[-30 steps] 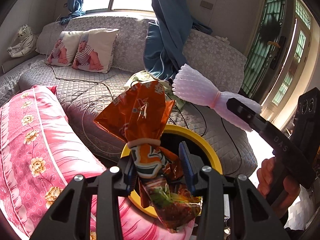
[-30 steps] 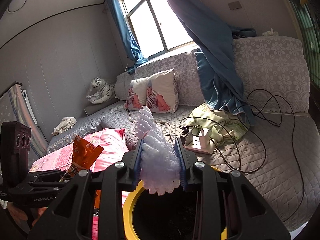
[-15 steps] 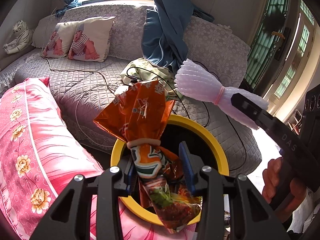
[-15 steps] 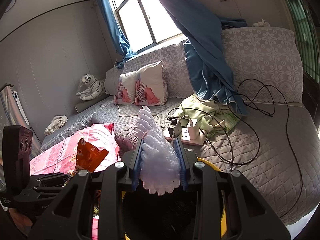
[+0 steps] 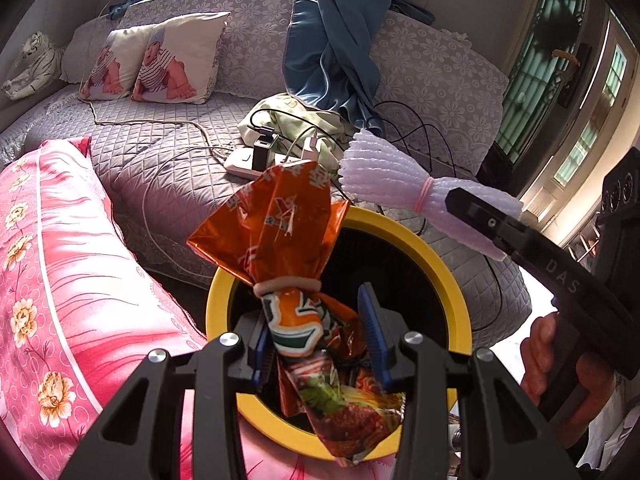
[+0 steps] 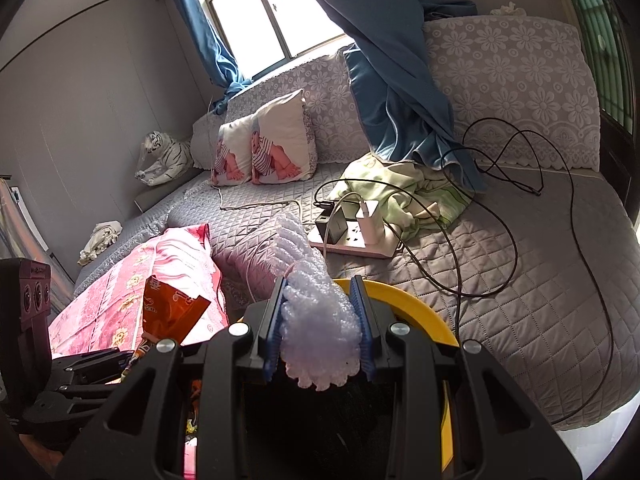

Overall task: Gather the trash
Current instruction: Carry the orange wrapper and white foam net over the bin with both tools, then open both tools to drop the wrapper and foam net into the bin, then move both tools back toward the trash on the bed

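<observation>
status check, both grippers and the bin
Left gripper shut on orange snack wrapper. Right gripper shut on white foam net. Both over yellow-rimmed bin; nothing blocking.

Baby-print cushions (image 5: 160,60), blue curtain (image 5: 340,40), power strip (image 6: 352,240)

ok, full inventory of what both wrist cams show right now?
snack wrapper: 1, orange, tied with a band, in the left gripper over the bin
foam net: 1, pale lilac, banded, in the right gripper over the bin
bin: 1, yellow rim, black inside, beside the sofa
quilt: 1, pink floral, left of the bin
pillows: 2, baby print, against the sofa back
power strip: 1, white, chargers plugged in, on the sofa seat
cloth: 1, pale green, crumpled behind the strip
curtain: blue, draped onto the sofa
toy tiger: 1, white striped, far corner
left gripper: shut on the wrapper
right gripper: shut on the net
hand: 1, on the right gripper's handle
</observation>
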Demonstrator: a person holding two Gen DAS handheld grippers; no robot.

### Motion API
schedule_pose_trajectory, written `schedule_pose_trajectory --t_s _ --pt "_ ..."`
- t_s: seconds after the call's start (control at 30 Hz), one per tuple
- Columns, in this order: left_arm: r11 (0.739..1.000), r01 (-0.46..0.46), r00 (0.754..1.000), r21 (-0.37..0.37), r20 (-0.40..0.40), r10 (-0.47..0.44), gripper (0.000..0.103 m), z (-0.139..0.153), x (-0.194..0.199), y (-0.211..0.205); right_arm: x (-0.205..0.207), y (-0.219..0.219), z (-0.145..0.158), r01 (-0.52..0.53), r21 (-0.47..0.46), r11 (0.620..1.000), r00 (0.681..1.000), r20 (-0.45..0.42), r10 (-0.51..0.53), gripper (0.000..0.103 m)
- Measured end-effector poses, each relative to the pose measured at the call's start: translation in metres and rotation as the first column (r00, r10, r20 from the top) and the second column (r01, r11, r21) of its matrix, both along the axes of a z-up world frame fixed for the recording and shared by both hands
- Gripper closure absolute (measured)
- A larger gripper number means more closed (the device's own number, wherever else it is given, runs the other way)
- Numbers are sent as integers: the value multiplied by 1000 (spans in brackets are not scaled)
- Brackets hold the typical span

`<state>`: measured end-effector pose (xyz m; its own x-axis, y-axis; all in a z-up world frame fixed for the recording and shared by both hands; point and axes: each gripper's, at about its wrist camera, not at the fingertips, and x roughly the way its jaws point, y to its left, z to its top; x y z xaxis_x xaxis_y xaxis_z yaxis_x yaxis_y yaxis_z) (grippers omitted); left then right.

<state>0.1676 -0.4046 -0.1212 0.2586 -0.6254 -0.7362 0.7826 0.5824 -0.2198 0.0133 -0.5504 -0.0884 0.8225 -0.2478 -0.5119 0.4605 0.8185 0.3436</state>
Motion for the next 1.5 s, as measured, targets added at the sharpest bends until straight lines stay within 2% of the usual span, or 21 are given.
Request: schedule_pose_trajectory --t_s 0.33,0.53,0.6,0.73,0.77,1.1,1.2,1.5 --pt "1000 -6 1000 14 -19 6 66 -10 1 -4 10 -1 -14 2 16 1000 998 -56 -1 71" --pt "1000 -5 999 -16 -42 5 66 -9 2 -2 9 -3 -13 8 28 1000 999 -47 -7 64" --pt "1000 -12 999 -19 -48 11 62 -9 4 -1 8 -4 -13 13 32 999 999 -43 -11 60" --pt "999 -31 998 -32 -49 29 40 -7 6 3 5 -6 -11 28 31 999 999 -40 -27 57" --pt "999 -35 998 -37 -51 33 38 -7 7 4 5 -7 -11 30 32 999 999 -39 -28 56" --pt "994 -85 995 -66 -52 82 38 4 12 21 3 -1 0 27 16 999 999 -28 -27 56" --pt "990 -109 993 -86 -53 104 38 11 14 34 4 5 7 15 8 1000 1000 -22 -15 56" --pt "973 -206 978 -104 13 208 38 44 18 92 17 41 31 -70 -36 997 998 -8 70 55"
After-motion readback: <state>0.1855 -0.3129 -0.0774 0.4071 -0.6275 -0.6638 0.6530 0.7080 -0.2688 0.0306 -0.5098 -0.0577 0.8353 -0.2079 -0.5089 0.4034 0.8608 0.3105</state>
